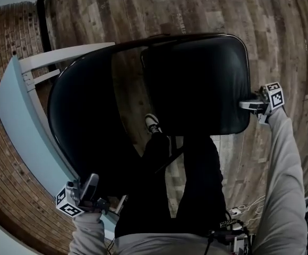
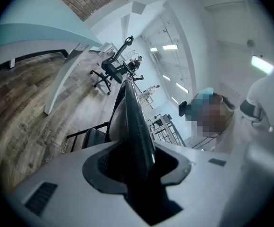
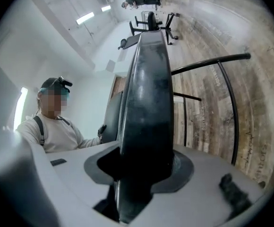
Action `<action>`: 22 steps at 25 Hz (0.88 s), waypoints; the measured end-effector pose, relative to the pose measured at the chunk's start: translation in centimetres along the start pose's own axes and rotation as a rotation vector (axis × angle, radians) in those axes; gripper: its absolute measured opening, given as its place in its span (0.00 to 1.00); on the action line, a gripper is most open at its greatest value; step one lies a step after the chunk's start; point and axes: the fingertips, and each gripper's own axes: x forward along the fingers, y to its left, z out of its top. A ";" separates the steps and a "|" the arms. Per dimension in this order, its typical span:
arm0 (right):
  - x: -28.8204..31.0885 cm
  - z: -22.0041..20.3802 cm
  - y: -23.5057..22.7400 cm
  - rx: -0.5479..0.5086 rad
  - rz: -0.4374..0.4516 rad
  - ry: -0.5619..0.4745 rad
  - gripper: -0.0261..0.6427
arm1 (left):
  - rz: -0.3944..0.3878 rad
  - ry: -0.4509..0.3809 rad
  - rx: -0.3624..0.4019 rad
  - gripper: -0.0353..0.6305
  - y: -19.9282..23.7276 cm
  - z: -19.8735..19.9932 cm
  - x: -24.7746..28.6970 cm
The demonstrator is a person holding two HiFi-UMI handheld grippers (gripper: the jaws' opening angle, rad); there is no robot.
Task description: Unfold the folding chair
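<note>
A black folding chair stands in front of me in the head view, its backrest point(image 1: 85, 121) at left and its padded seat point(image 1: 196, 84) at right. My left gripper point(image 1: 87, 187) is at the backrest's lower edge. In the left gripper view that thin edge point(image 2: 136, 122) runs between the jaws of the left gripper point(image 2: 137, 169), with dark gaps on both sides. My right gripper point(image 1: 249, 105) is shut on the seat's right rim. In the right gripper view the thick seat point(image 3: 146, 103) fills the jaws of the right gripper point(image 3: 144, 169).
A pale blue and white panel point(image 1: 21, 126) lies close behind the backrest at left. My dark trouser legs and a shoe point(image 1: 152, 122) are under the chair. The chair's black tube frame point(image 3: 222, 60) arcs over the wood floor. An office chair point(image 2: 109, 70) stands farther off.
</note>
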 end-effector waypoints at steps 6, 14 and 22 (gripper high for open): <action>-2.6 0.4 -2.3 0.029 -0.115 -0.185 0.33 | 0.048 0.061 0.052 0.30 -1.6 -1.3 3.0; -2.7 0.9 -1.9 0.015 -0.249 -0.282 0.39 | 0.095 0.067 0.060 0.30 -1.6 -1.2 3.3; -12.0 0.4 0.3 -0.018 -0.537 -0.649 0.44 | 0.058 -0.010 0.074 0.47 -2.1 1.1 -0.3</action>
